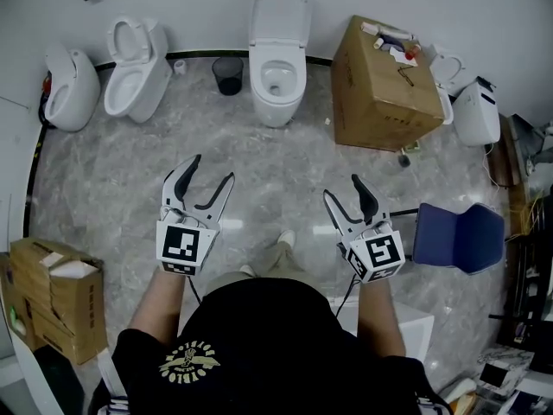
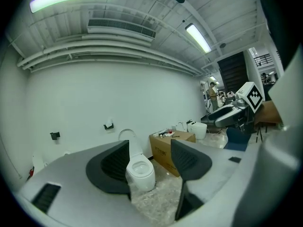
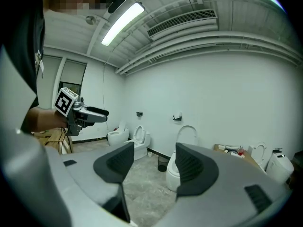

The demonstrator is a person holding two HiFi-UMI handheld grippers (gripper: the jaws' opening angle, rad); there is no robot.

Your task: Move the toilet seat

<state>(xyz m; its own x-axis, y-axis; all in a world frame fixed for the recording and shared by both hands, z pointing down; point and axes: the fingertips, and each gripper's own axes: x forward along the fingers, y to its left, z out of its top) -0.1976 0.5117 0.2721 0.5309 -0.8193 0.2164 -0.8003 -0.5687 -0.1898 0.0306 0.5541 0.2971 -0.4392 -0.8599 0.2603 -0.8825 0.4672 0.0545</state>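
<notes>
Past our black shirt (image 1: 259,344), our left tongs (image 1: 214,168) and right tongs (image 1: 341,186) gape empty, aimed at the white oval toilet seat (image 1: 279,11) raised upright straight ahead, well apart, midway between them.

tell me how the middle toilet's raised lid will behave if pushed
The lid looks like rigid moulded plastic, so probably stiff and light. Raised at the back of the toilet, it would likely swing on a hinge, not slide. Its glossy surface may be slippery.
</notes>
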